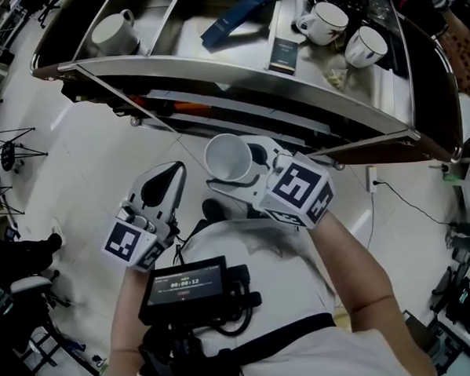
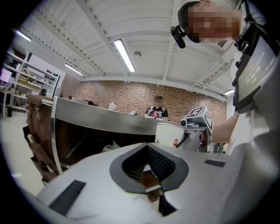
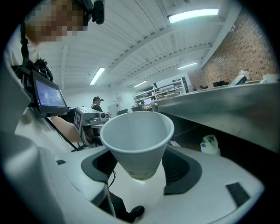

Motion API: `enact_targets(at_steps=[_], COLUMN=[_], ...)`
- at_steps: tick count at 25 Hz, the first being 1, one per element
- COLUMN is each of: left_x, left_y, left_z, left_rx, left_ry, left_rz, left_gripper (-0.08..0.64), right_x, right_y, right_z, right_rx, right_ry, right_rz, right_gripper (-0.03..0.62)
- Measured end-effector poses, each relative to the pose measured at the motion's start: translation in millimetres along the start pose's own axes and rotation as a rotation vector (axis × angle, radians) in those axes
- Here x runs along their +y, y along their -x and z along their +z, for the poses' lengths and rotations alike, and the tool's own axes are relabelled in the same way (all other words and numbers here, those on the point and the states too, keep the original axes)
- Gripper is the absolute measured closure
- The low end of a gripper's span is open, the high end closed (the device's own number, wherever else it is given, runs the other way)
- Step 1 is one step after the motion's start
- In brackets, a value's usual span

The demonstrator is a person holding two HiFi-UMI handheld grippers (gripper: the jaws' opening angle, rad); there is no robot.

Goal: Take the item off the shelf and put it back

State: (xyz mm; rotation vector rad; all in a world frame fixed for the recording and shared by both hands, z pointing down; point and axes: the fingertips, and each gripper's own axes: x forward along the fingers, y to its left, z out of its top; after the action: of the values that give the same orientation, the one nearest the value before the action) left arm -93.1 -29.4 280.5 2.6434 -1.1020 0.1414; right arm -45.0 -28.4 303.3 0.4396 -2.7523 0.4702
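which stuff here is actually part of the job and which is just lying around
Part of the job:
- paper cup, gripped in the right gripper
- steel shelf, where it goes back

Just lying about:
- left mug
- right mugs
- blue box
- small dark box
- left gripper, shut and empty
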Motion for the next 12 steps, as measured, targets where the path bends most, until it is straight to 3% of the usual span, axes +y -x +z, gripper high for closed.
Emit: enact_targets(at_steps=[8,12], left_x=[0.4,-3.2], left_y=[4.7,5.1], left_z=[-39.2,-60.3], left_rx=[0.036,0.016], left_ry=[0.055,0.076], left_rz=[0.036,0.061], left_gripper=[0.554,0.554], right_x=[-5.7,-14.7], right_y=[-22.0,-27.1], right_z=[-58.9,-100.8], right_rx=[0.111,0.153], right_ry=[0.03,-0.011], right_rz=[0.007,0.016], right_gripper=[0.293,0.293])
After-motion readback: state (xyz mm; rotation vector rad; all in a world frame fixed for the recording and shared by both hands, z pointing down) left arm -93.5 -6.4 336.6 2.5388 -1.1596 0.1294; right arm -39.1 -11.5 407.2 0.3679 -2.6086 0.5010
